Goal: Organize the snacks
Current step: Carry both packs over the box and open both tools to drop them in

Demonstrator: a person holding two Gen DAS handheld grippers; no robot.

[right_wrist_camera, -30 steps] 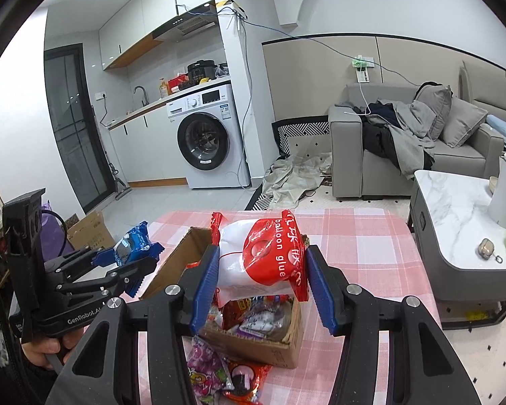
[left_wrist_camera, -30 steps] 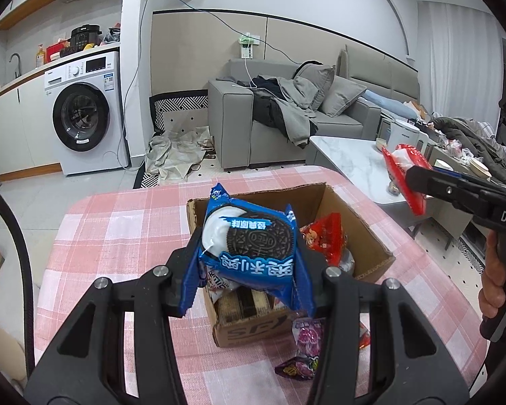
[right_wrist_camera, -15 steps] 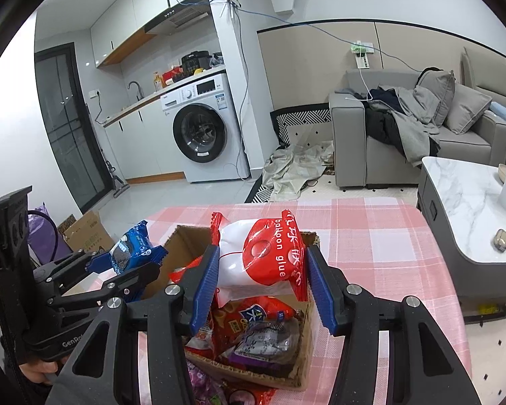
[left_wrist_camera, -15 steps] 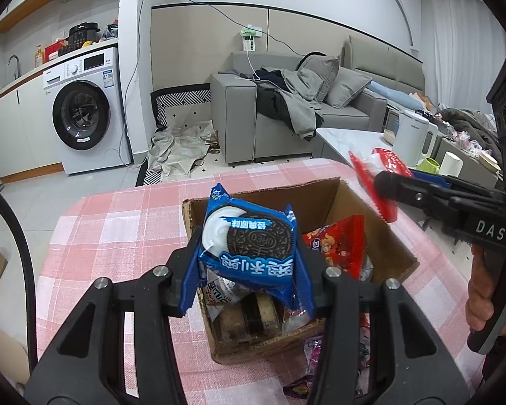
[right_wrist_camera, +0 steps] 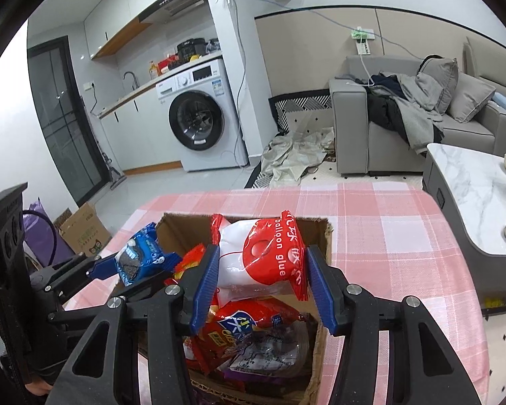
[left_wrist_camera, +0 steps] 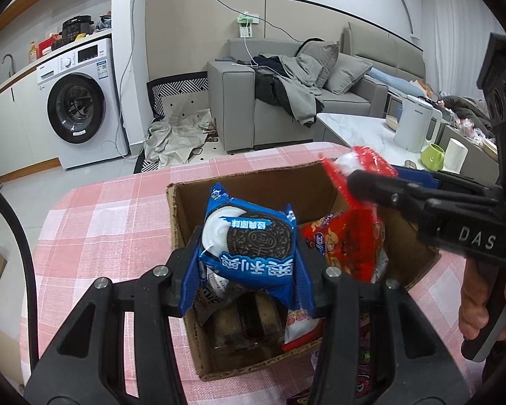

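My left gripper [left_wrist_camera: 248, 278] is shut on a blue Oreo packet [left_wrist_camera: 249, 246], held just over the near end of an open cardboard box [left_wrist_camera: 253, 182]. My right gripper [right_wrist_camera: 261, 287] is shut on a red and white "balloon glue" packet [right_wrist_camera: 263, 253] above the same box [right_wrist_camera: 322, 341]. In the left wrist view the right gripper [left_wrist_camera: 364, 182] comes in from the right with its red packet [left_wrist_camera: 362, 158] over the box's right wall. In the right wrist view the left gripper [right_wrist_camera: 135, 263] and its Oreo packet [right_wrist_camera: 140, 258] hang over the box's left side. Several snack packets [right_wrist_camera: 253, 337] lie inside the box.
The box stands on a table with a pink checked cloth [left_wrist_camera: 111, 226]. More packets [left_wrist_camera: 364, 364] lie on the cloth by the box's near right corner. A hand [left_wrist_camera: 482, 303] grips the right tool's handle. A marble side table [right_wrist_camera: 472, 189] stands to the right.
Both grippers have moved forward and down over the box with their packets still gripped. The box looks larger and more of its contents shows.
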